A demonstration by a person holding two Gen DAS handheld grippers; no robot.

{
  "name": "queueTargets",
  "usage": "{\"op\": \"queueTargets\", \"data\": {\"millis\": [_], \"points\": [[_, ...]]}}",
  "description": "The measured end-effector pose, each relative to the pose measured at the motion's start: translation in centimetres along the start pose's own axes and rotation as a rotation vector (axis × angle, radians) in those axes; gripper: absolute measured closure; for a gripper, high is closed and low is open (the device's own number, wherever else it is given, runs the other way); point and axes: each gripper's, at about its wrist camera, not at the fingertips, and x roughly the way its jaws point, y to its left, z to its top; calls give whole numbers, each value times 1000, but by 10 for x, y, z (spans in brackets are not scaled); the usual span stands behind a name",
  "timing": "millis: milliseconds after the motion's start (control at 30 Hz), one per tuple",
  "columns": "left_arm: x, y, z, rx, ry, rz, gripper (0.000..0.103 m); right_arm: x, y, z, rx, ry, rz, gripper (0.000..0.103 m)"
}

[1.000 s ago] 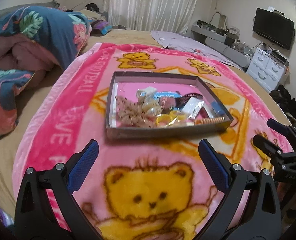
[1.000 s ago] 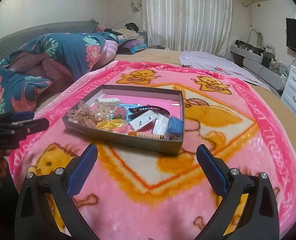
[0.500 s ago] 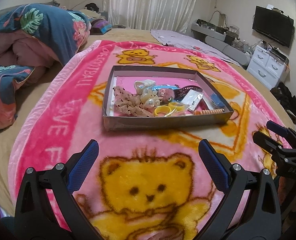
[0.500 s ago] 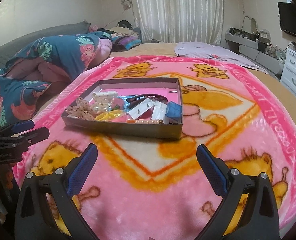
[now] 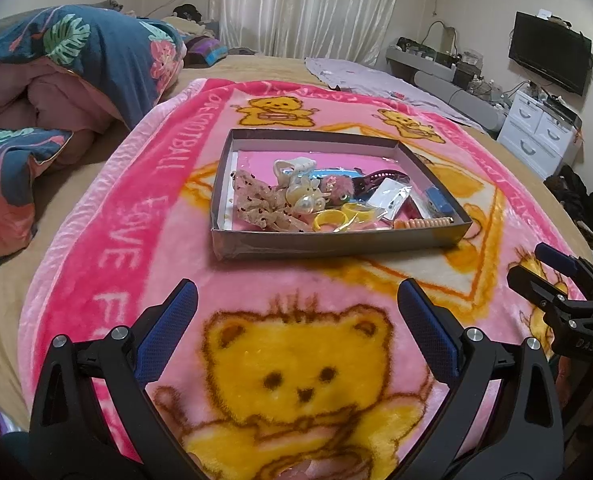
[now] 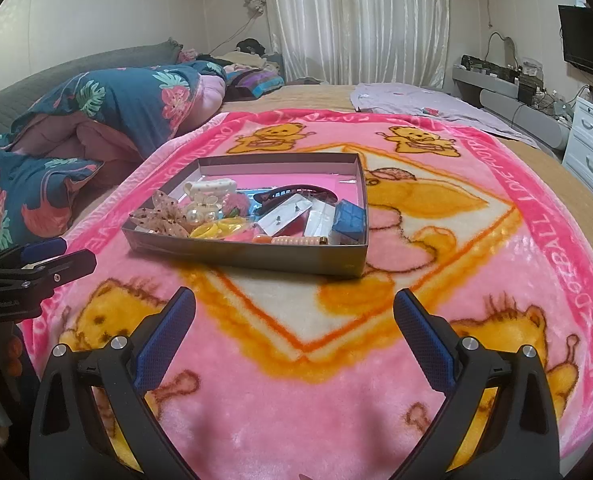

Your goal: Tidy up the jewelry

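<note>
Both my tools, left (image 5: 296, 300) and right (image 6: 294, 304), hang released; ahead, the shallow grey cardboard tray (image 5: 336, 242) of hair accessories lies long axis crosswise.

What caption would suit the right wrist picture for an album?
Open right gripper hovers over a pink teddy-bear blanket, facing a shallow grey box of hair accessories.
</note>
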Motion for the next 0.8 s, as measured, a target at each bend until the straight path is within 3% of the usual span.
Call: {"op": "queueTargets", "data": {"millis": [800], "points": [[0,2,-1,2,6,16,9,0,1,0,0,1,0,4]]}}
